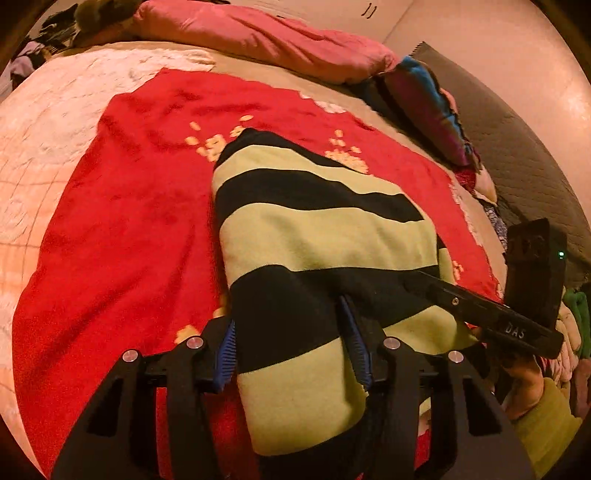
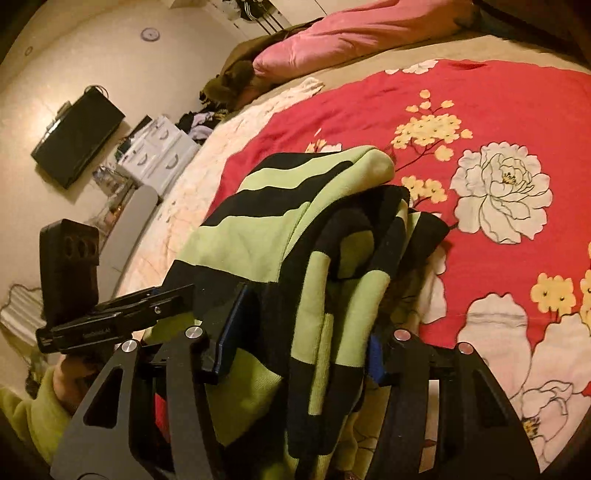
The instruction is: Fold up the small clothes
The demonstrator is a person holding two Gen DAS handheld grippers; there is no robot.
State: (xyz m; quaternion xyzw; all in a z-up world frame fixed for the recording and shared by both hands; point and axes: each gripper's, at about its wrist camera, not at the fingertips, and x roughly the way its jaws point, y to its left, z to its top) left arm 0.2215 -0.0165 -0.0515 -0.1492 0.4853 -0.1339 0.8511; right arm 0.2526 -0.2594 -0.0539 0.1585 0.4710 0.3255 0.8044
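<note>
Striped garment (image 1: 317, 236) held at its near edge, clamped by left tool (image 1: 291, 354) and right tool (image 2: 299, 343) alike; long axis stretching away over the red blanket (image 1: 122, 221) on the bed.

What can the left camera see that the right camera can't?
Only the left wrist view shows the blue and purple cushion and the grey headboard. Only the right wrist view shows the black box on the wall and the white drawers. Both show the striped jumper, the red flowery blanket and the pink pillow.
</note>
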